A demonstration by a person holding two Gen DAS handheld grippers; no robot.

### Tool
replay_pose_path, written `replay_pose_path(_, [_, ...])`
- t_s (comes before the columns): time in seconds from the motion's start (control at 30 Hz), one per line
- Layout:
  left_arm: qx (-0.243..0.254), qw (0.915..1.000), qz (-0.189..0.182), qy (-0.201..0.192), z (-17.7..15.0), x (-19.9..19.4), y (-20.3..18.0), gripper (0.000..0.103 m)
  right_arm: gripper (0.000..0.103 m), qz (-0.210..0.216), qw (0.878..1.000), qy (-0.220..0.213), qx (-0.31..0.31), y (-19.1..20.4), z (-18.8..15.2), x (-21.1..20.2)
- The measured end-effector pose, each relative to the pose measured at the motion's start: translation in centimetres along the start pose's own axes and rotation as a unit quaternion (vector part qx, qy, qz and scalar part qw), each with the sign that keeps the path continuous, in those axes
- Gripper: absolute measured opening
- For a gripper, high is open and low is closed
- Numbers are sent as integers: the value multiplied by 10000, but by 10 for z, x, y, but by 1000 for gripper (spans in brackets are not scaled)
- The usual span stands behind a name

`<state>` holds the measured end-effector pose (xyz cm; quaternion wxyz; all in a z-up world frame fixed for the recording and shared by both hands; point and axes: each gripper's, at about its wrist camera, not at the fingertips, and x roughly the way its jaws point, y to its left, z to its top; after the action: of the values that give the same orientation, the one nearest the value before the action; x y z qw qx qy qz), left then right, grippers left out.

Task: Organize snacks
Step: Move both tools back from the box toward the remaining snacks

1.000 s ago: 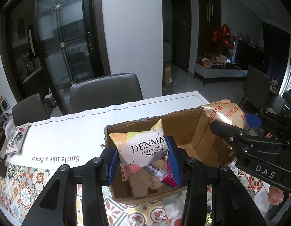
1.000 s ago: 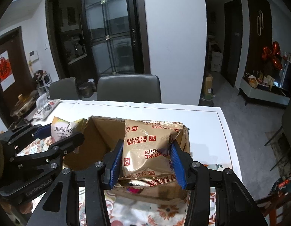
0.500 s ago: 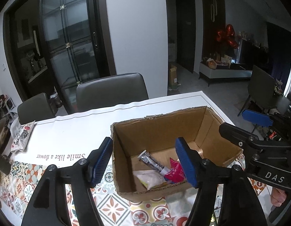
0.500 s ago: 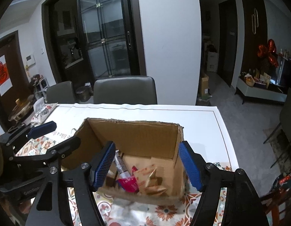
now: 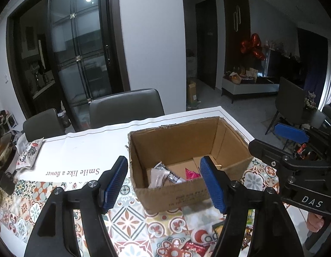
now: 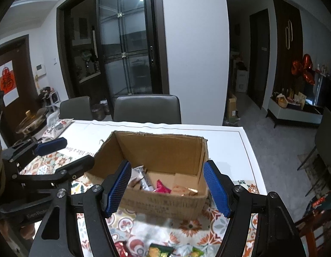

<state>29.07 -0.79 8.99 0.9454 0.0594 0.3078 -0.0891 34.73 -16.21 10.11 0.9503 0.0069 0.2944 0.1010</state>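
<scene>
I see a rough-edged brown cardboard box [image 5: 187, 156] on the tile-patterned surface [image 5: 127, 218], crinkly snack packets [image 6: 161, 187] lying inside. My left hand-held gripper [image 5: 165, 184] and right hand-held gripper [image 6: 168, 189] both gape wide, empty, above its near wall.

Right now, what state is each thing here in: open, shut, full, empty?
Left gripper: open, holding nothing.
Right gripper: open, holding nothing.
Cardboard box: open-topped, upright, a few snack packets on its floor.
Snack packets: lying loose inside the box.
Packets on the table: outside the box, near edge.
</scene>
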Motion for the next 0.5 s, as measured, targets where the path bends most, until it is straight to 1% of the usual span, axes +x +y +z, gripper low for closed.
replay_pose_path(0.17, [-71,10000,-32,-39,-16,-18,-1,70,71,7,10000,-21,-78,6,-16,-14])
replay_pose_path(0.4, [-114,9997,-201,62,-39,-35,-8,70,70,65,9999,54,-77,9,-44,-31])
replay_pose_path(0.5, [-100,9997,-194,74,-52,-42,-15,70,70,46,9999,107,-104,8,-57,-37])
